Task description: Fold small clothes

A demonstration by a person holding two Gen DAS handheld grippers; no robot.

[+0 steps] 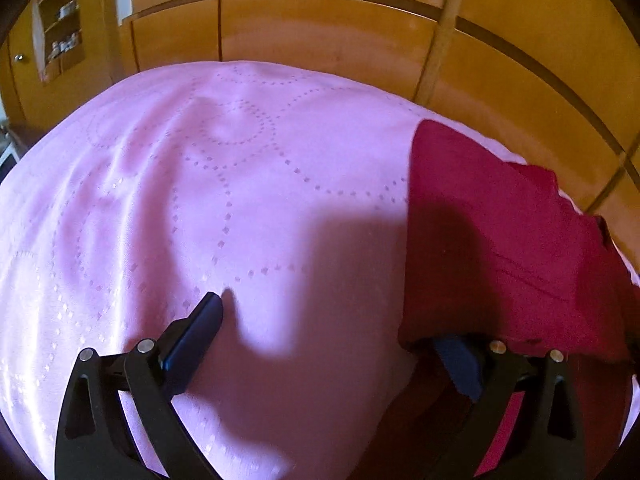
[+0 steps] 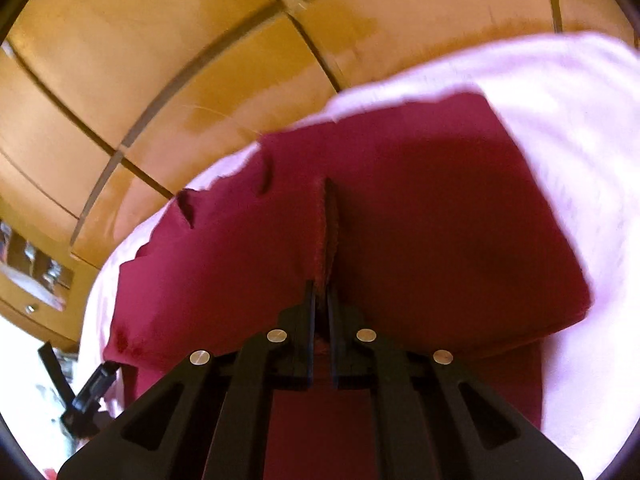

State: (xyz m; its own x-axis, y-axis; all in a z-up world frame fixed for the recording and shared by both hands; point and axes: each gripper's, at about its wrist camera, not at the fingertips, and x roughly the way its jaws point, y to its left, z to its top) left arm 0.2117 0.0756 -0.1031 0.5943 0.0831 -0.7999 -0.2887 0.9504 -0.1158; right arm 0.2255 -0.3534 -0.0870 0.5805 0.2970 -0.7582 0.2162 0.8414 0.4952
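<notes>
A dark red garment lies on a pink quilted bedspread. In the left wrist view it covers the right side, and its near edge drapes over my left gripper's right finger. My left gripper is open, with its left finger over bare bedspread. In the right wrist view the red garment fills the middle. My right gripper is shut on a raised fold of the garment, pinched between its fingers. The left gripper shows at the lower left.
Wooden wardrobe panels stand close behind the bed, also in the right wrist view. An open shelf with small items is at the far left. The bedspread extends to the right of the garment.
</notes>
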